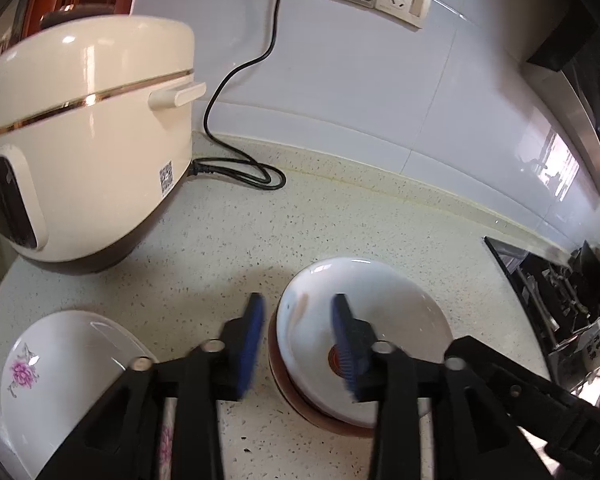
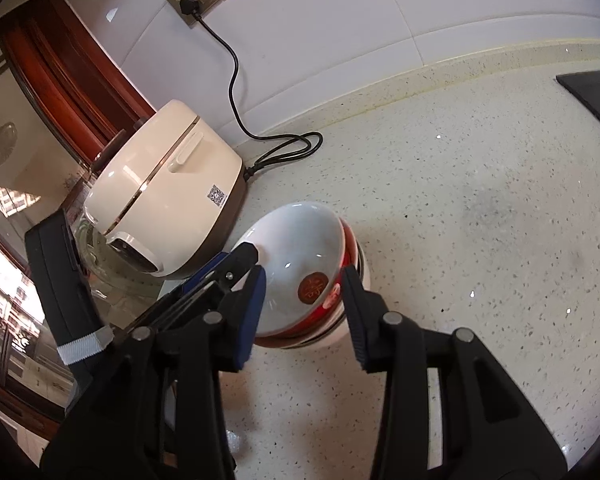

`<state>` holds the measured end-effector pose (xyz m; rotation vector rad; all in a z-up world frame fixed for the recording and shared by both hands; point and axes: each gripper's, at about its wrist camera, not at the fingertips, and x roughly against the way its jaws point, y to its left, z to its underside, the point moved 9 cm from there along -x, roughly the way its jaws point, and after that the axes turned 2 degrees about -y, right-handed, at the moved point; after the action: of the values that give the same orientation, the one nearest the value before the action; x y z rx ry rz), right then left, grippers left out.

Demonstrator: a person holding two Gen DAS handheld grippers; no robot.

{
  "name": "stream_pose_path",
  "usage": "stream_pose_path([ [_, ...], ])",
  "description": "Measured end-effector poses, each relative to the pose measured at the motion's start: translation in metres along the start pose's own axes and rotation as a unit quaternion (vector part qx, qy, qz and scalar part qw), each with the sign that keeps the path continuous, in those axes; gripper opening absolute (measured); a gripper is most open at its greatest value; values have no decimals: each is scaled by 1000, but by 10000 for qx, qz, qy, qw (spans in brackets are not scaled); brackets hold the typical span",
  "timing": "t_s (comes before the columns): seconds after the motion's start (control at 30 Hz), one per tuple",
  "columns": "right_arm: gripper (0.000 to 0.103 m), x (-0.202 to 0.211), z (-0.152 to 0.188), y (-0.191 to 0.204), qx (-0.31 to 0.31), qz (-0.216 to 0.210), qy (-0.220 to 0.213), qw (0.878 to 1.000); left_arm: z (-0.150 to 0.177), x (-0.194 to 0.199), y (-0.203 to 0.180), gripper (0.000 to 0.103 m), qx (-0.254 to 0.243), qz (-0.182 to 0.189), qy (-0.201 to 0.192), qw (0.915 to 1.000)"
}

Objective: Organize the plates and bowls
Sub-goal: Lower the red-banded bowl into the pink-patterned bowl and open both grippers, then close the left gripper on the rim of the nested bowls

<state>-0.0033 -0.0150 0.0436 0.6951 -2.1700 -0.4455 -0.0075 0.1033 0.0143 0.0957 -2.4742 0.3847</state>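
A stack of bowls [image 1: 380, 292] stands on the speckled counter: a white-lined bowl with a red emblem nests in a red-sided one [image 2: 300, 236]. My left gripper [image 1: 298, 298] is open and straddles the stack's left rim, one blue pad [image 1: 254, 340] outside and the other inside, with a gap on both sides. My right gripper [image 2: 304, 270] is open too, its pads [image 2: 354, 316] on either side of the near wall. In the right wrist view the left gripper's finger [image 2: 242, 254] reaches in at the bowl's left rim. A white plate with a pink flower [image 1: 60, 380] lies to the left.
A cream rice cooker [image 1: 88, 140] stands at the back left [image 2: 168, 192], its black cord [image 1: 240, 168] looped on the counter up to a wall socket. A black stove [image 1: 560, 292] sits to the right. Bare counter [image 2: 480, 220] lies right of the bowls.
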Motion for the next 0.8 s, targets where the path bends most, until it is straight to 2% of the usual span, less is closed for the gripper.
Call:
stream_pose_path([
  [0.03,61,1,0,-3,-75,-27,-8,10000,0,0,2,66,85,47,11,10000],
  [0.07,65,1,1,-6,-143,-45,-24,9999,-1,1,5,71,172,86,-5,9998],
  [0.1,70,2,2,-8,-205,-54,-40,9998,-2,2,6,76,213,89,-39,9997],
  [0.2,75,3,6,-21,-473,-87,-33,9988,-4,6,10,82,309,125,-73,9994],
  [0.37,78,-1,15,-37,-913,-222,85,9955,-2,4,13,83,479,226,27,9986],
  [0.63,84,-5,21,-33,-1149,-595,105,9915,2,-2,15,84,587,286,125,9978],
  [0.8,86,-13,23,-29,-1210,-733,115,9899,7,-13,21,84,815,377,317,9955],
])
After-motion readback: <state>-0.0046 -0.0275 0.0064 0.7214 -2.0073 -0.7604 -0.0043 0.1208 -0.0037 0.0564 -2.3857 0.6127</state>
